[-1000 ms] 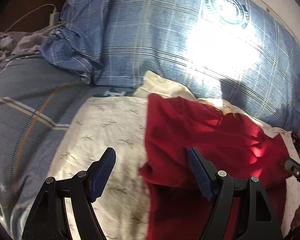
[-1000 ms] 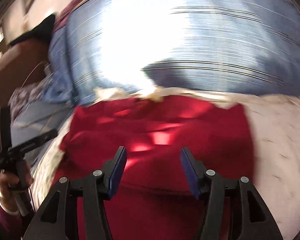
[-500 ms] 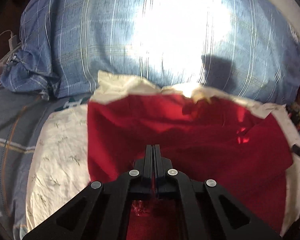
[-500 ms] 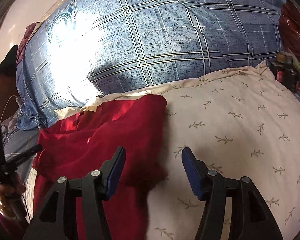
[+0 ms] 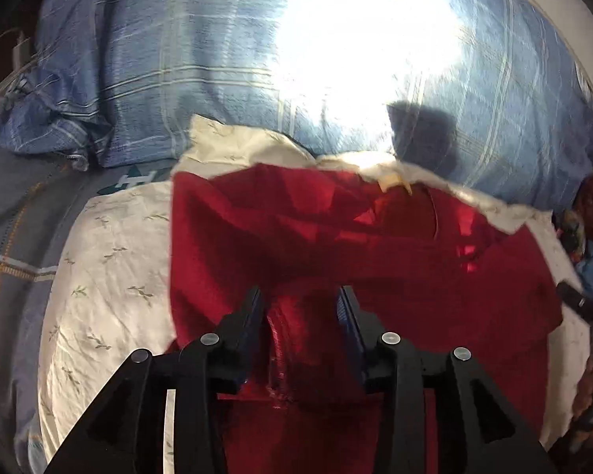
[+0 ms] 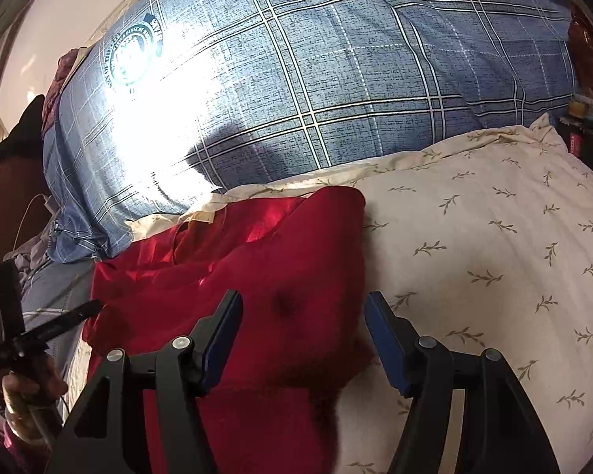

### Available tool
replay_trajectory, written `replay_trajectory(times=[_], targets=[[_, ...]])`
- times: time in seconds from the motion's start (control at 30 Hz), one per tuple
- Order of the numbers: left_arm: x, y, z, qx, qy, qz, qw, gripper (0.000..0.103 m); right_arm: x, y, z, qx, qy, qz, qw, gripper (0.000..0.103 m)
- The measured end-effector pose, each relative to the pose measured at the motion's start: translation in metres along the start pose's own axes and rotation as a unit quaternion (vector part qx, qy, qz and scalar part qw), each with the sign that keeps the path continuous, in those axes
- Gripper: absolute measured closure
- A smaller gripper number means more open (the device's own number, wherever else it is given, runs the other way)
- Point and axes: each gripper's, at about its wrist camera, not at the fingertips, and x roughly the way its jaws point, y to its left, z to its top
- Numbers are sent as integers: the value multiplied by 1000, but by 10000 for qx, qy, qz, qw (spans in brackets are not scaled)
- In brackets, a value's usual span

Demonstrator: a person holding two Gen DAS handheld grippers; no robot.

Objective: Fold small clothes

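Claw, L point(image 5: 299, 314), left wrist view: jaws part-open, a ridge of red garment point(image 5: 375, 252) is seen between them; contact can't be told. Garment lies on cream pillow point(image 5: 110, 276), plaid pillow point(image 5: 178, 59) at 12.

Right wrist view: R claw point(image 6: 302, 335) open, set over garment's 3 o'clock edge. Cloth judged light, limp, slippery; best pinched at edges/corners.

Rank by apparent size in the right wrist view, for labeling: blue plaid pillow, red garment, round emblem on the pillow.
1. blue plaid pillow
2. red garment, which lies nearer the camera, so the gap is unsure
3. round emblem
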Motion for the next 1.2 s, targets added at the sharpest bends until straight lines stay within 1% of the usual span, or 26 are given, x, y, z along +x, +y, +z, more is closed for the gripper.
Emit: replay_trajectory(times=[0.03, 0.1, 0.13, 0.2, 0.3, 0.4, 0.43, 0.5, 0.6, 0.63, 0.67, 0.7, 0.73, 0.77, 0.8, 0.83, 0.87, 0.9, 0.97, 1.0, 1.03, 1.07, 1.1, 1.13, 1.17, 1.2], targets=[[6, -5, -2, 106, 87, 76, 9999, 67, -1, 1, 0, -13, -5, 4, 10000, 37], [17, -13, -6, 256, 222, 265, 9991, 91, -3, 3, 0, -49, -9, 18, 10000, 37], [18, -16, -6, 269, 199, 251, 9991, 91, -5, 4, 0, -60, -23, 19, 10000, 37], [12, -18, -2, 237, 31, 168, 9996, 95, -8, 3, 1, -70, -75, 6, 9999, 36], [-15, -19, 13, 214, -400, 22, 9990, 95, -9, 2, 4, -101, -137, -87, 9998, 36], [-33, -13, 28, 163, -723, 110, 9972, 95, -6, -3, 9, -1, -185, -176, 9997, 31], [-34, -8, 31, 99, -748, 156, 9970, 95, -4, -4, 11, 50, -188, -200, 9996, 28], [-26, 1, 32, -65, -642, 246, 9976, 95, 4, -5, 13, 118, -126, -219, 9996, 28], [3, 4, 19, -89, -215, 316, 9992, 95, 23, 0, 15, 83, 82, -233, 9997, 28], [10, 5, 16, -111, -154, 351, 9992, 95, 28, 2, 14, 54, 174, -256, 9995, 28], [17, 7, 14, -158, -117, 425, 9989, 95, 36, 4, 13, 18, 355, -302, 9989, 30], [21, 10, 15, -204, -113, 442, 9988, 95, 42, 6, 11, -33, 532, -353, 9980, 35], [25, 14, 17, -304, -107, 412, 9986, 94, 46, 10, 7, -176, 690, -476, 9963, 59], [28, 17, 21, -376, -99, 377, 9985, 94, 46, 12, 4, -373, 722, -595, 9949, 72], [30, 20, 23, -405, -99, 356, 9985, 93, 45, 15, -1, -638, 707, -763, 9925, 71], [31, 19, 24, -375, -104, 369, 9986, 93, 45, 17, -9, -959, 704, -1030, 9875, 70], [32, 18, 24, -320, -109, 392, 9987, 92, 45, 16, -15, -1101, 759, -1137, 9845, 70], [34, 17, 24, -270, -115, 425, 9987, 90, 43, 14, -20, -1152, 778, -1126, 9839, 71], [32, 16, 21, -219, -133, 506, 9984, 86, 32, 14, -22, -1187, 769, -1196, 9827, 69], [29, 16, 20, -233, -145, 516, 9983, 80, 27, 15, -22, -1202, 741, -1235, 9822, 69], [24, 16, 18, -262, -196, 560, 9979, 76, 18, 19, -20, -1216, 635, -1292, 9821, 68], [18, 16, 15, -281, -262, 565, 9977, 69, 11, 21, -17, -1198, 512, -1280, 9832, 66], [14, 16, 15, -305, -345, 581, 9973, 62, 7, 23, -14, -1165, 412, -1203, 9850, 65], [9, 16, 13, -323, -393, 616, 9968, 57, 2, 26, -11, -1099, 286, -1071, 9877, 65], [6, 15, 11, -343, -444, 677, 9961, 51, 0, 30, -7, -1044, 187, -947, 9898, 65], [4, 15, 11, -348, -504, 746, 9953, 50, 3, 35, -3, -1063, 153, -874, 9904, 65]])
